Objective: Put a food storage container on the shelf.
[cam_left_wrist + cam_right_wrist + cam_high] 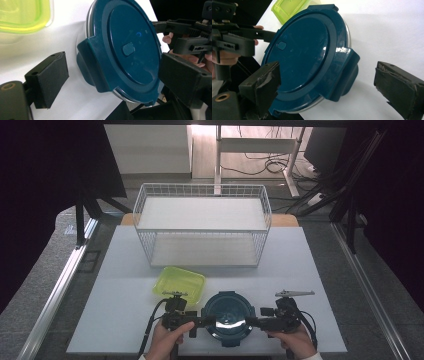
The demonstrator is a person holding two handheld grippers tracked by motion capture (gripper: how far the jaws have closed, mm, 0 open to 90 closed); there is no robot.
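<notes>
A round container with a dark blue lid (228, 316) sits at the table's near edge, between my two grippers. My left gripper (212, 320) stands open at its left side. In the left gripper view the wide-apart jaws of the left gripper (116, 78) straddle the lid (130, 47) and one side clasp (91, 62). My right gripper (249, 321) stands open at the container's right side. The right gripper (332, 86) likewise has its jaws on either side of the lid (304, 60) and the opposite clasp (344, 72). Whether any pad touches the lid, I cannot tell.
A yellow-green plastic box (180, 284) lies just behind and left of the blue container. A white two-tier wire rack (202, 222) stands at the back of the white table top (310, 285). Metal rails run along both sides of the table.
</notes>
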